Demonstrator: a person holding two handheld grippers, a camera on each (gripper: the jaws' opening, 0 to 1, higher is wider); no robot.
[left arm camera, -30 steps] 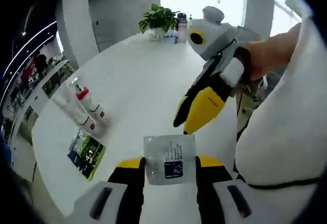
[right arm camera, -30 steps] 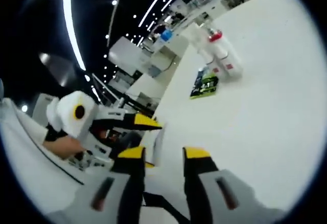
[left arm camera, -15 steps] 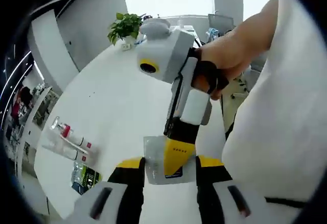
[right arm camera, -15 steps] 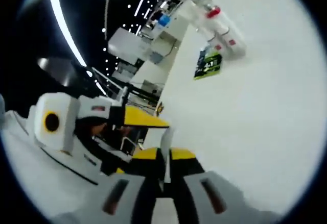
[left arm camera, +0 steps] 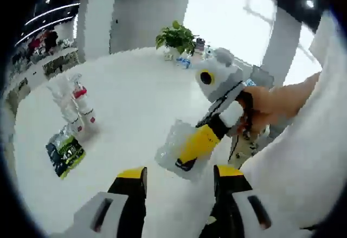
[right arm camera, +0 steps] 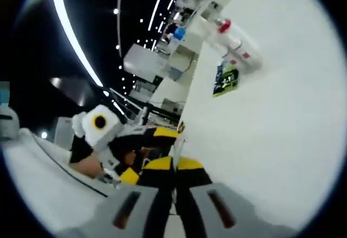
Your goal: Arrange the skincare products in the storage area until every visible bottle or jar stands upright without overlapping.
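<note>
**Right tongs pinching the clear packet above the counter**

We are holding our right tongs (right arm camera: 174,168) pressed together, and in the right gripper view their yellow tips are nipping a thin pale edge between them. In the left gripper view those same right tongs (left arm camera: 187,159) are coming in from the right, gripped by a hand (left arm camera: 271,110), and they are pinching a clear plastic packet (left arm camera: 174,150) with a dark label at its lower end. The packet is hanging in the air over the white counter (left arm camera: 135,94), just ahead of our left tongs (left arm camera: 180,174).

We are keeping the left tongs spread, with nothing between the two yellow tips; the packet is sitting above and between them without touching either. In the right gripper view the left tongs (right arm camera: 157,140) are showing at the left, beside the right tips.

Farther out on the counter, a group of clear bottles with red caps (left arm camera: 80,110) is standing near the left edge of the left gripper view; in the right gripper view the bottles (right arm camera: 233,40) are appearing high up. Just beside them a dark green sachet (left arm camera: 65,152) is lying flat on the counter. At the far end a potted plant (left arm camera: 176,34) is standing with a few small items next to it, too small for us to tell apart.
</note>
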